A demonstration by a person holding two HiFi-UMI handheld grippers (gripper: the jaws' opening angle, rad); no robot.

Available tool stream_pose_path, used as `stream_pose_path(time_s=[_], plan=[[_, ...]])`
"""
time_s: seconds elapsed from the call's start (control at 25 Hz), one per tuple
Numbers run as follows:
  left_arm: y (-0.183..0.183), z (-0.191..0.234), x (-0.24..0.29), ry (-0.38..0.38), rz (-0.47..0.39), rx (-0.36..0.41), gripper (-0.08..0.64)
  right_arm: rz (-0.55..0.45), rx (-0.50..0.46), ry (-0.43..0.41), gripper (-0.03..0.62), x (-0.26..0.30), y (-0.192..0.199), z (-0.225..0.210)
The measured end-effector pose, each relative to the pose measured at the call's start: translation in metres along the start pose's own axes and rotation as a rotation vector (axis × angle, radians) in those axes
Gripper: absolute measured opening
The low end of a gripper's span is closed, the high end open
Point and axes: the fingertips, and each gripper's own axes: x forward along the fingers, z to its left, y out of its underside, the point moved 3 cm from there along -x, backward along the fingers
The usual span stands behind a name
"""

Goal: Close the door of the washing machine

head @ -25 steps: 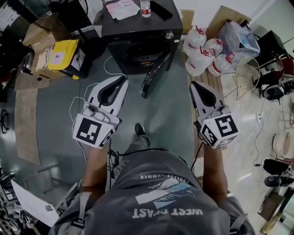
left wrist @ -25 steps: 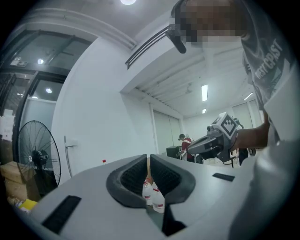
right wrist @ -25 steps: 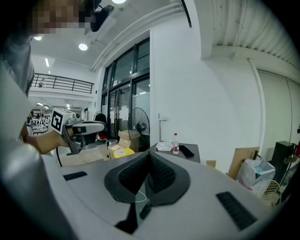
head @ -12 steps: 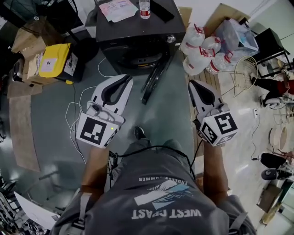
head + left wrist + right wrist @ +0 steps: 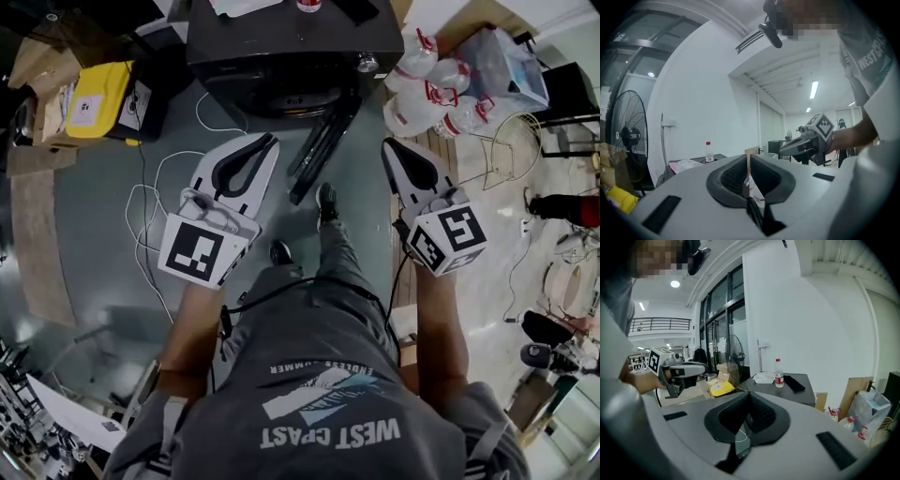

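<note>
Left gripper (image 5: 270, 141) and right gripper (image 5: 385, 146) both have their jaws pressed together on nothing — each points toward the black washing machine (image 5: 281, 56). Its door (image 5: 323, 145) hangs open between them, swung out over the grey floor (image 5: 94, 234). The person's shirt (image 5: 319, 375) reads "WEST COAST". A red-capped bottle (image 5: 778, 373) stands on the machine's top; clear red-capped jugs (image 5: 427, 84) cluster beside the machine — contents unclear.
</note>
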Motion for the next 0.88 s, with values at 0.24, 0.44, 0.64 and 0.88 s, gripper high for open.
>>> stream_pose_path(time_s=[0.24, 0.44, 0.64, 0.88], plan=[[0.028, 0.019, 0.039, -0.070, 0.041, -0.048, 0.035, 0.057, -0.002, -0.112, 0.028, 0.053, 0.015, -0.031], [0.069, 0.031, 0.066, -0.108, 0.092, -0.114, 0.035, 0.114, -0.021, -0.183, 0.028, 0.099, 0.037, -0.053], [0.113, 0.029, 0.088, -0.111, 0.151, -0.175, 0.037, 0.176, -0.061, -0.243, 0.028, 0.131, 0.065, -0.070], [0.168, 0.019, 0.114, -0.077, 0.211, -0.199, 0.037, 0.270, -0.136, -0.331, 0.029, 0.162, 0.107, -0.081]])
